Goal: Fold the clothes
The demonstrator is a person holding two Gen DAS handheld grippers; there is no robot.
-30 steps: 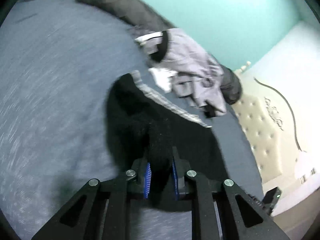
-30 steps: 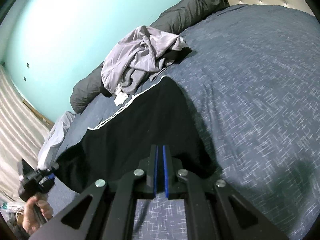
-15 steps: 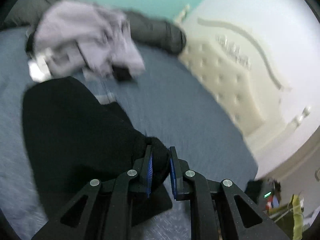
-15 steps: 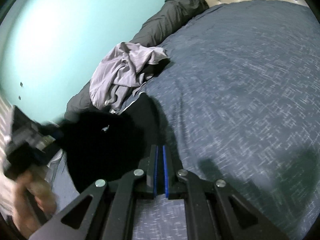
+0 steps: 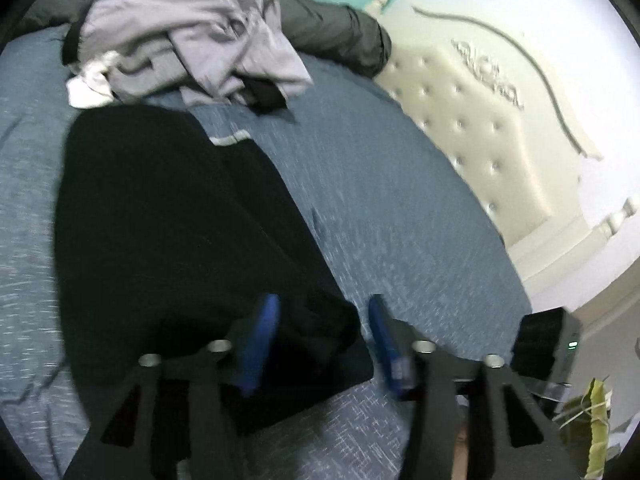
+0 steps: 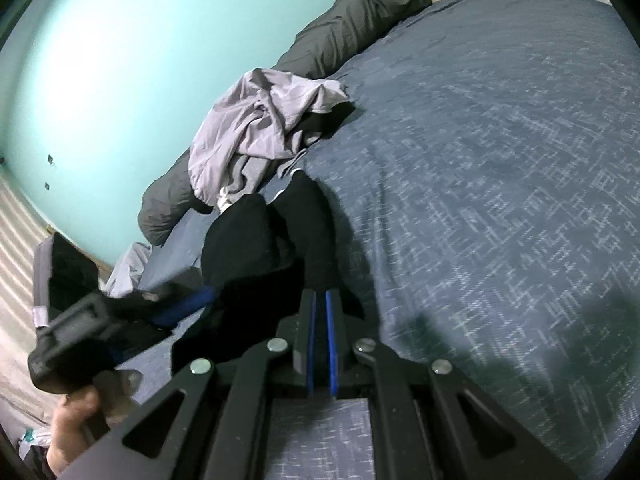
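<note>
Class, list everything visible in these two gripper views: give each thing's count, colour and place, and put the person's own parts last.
black garment: one, black, folded over on the bed, nearest the grippers
grey clothes pile: one heap, light grey, behind the black garment
bedspread: one, blue, covering the bed
bolster: one, dark grey, along the teal wall
headboard: one, cream, tufted
wall: teal
left gripper: one, black with blue pads, jaws opening, garment corner between them
right gripper: one, shut on the black garment's edge
hand: one, lower left in the right view, holding the left gripper

Blue bed (image 5: 400, 208) bears black garment (image 5: 168, 220) (grey clothes (image 5: 192, 36) behind).
</note>
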